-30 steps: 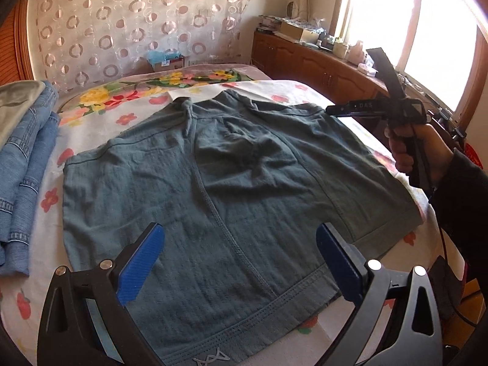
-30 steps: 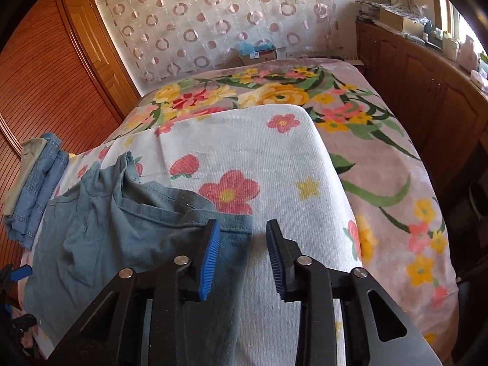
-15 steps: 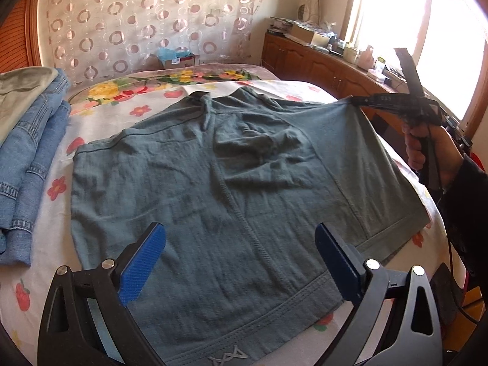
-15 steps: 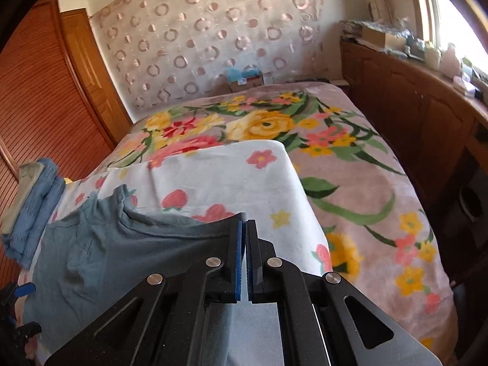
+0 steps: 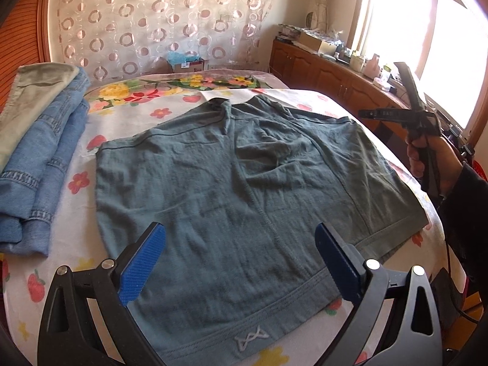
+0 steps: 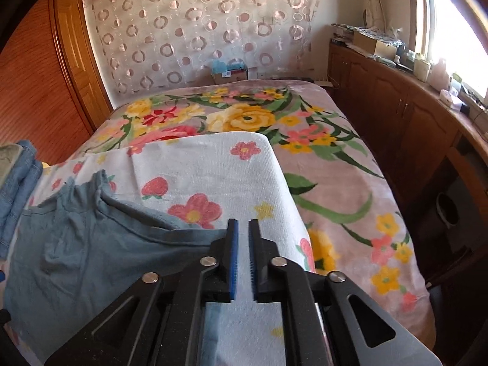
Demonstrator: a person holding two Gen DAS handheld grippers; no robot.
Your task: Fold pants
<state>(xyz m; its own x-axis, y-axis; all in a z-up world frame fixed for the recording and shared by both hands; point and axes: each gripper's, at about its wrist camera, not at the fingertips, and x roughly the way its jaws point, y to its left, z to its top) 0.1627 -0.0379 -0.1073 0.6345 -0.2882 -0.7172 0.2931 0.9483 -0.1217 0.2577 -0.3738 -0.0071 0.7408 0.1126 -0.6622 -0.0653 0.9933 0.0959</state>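
Crinkled teal knit shorts (image 5: 244, 201), stitched waistband, fleecy floral blanket (image 6: 335, 183)

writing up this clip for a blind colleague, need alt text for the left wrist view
Grey-green fabric shorts lie spread flat on a white flower-print sheet, the open left hand-held gripper hovering over their waistband. The right hand-held gripper hangs above their right edge; folded blue jeans lie left.

One pair of teal shorts (image 5: 244, 201), one stack of folded denim (image 5: 39, 164), two grippers.
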